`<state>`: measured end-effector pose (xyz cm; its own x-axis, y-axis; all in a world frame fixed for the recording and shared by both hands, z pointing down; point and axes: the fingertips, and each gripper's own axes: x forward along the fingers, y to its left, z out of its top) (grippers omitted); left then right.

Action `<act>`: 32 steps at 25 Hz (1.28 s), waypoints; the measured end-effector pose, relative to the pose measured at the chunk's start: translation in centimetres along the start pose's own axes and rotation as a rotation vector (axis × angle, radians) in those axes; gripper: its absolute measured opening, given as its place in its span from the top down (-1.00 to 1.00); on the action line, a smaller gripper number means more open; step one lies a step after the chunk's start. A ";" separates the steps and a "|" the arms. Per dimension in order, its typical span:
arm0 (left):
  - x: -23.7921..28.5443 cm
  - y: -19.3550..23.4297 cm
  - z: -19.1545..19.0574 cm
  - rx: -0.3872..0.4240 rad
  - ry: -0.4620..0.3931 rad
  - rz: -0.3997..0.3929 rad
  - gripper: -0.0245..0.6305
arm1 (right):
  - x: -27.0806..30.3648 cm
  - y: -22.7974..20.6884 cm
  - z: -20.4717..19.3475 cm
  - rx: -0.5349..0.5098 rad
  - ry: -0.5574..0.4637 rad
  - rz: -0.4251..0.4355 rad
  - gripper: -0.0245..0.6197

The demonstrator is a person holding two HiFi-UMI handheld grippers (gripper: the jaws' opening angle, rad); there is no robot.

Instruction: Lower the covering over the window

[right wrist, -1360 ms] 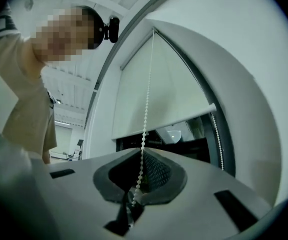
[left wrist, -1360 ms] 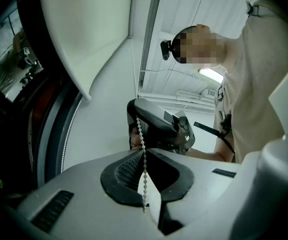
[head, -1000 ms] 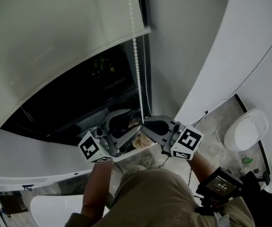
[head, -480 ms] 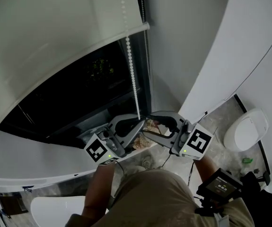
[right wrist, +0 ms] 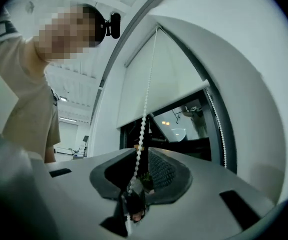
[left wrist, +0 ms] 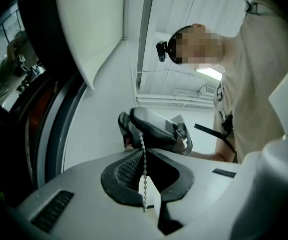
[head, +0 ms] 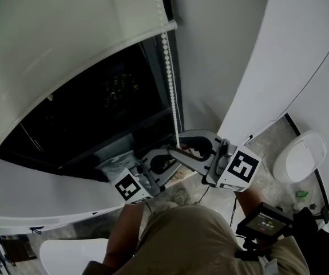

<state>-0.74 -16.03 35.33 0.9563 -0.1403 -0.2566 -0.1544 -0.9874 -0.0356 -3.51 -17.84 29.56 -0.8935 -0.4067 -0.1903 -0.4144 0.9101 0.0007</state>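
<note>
left gripper (left wrist: 145, 160) dropped, clamped on bead chain (head: 170, 79); right gripper (right wrist: 142, 170) risen, jaws apart, just closing round chain. mid hand-over-hand pull, roller blind (head: 67, 56). next: right pinch, left release.

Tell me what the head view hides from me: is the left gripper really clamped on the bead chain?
Observer: Yes. In the left gripper view the left gripper has its jaws shut on the bead chain.
Operator: And the right gripper?
Observer: Its own view shows the right gripper open. Its jaws have just been closing and the chain runs between them, but the pads are apart.
Operator: Is there another strand?
Observer: Yes. In the right gripper view a second strand hangs along the window frame, with neither gripper on it.
</note>
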 end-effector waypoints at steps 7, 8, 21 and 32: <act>-3.0 0.5 1.5 -0.102 -0.095 -0.060 0.43 | -0.3 -1.2 -1.5 0.013 -0.001 -0.111 0.91; -3.6 1.1 2.5 -0.100 -0.120 -0.050 0.42 | -0.2 -1.2 -3.7 0.007 0.073 -0.103 0.91; 3.4 2.4 4.1 0.103 0.087 0.053 0.85 | -0.5 1.6 -14.7 0.003 0.348 -0.060 0.91; 0.0 4.7 2.0 0.077 0.059 0.111 0.86 | -2.8 -0.1 -5.6 0.112 0.059 0.049 0.27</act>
<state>-1.99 -20.50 33.21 0.9447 -0.2549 -0.2065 -0.2768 -0.9572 -0.0849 -1.89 -17.26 35.65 -0.9224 -0.3621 -0.1347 -0.3507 0.9310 -0.1015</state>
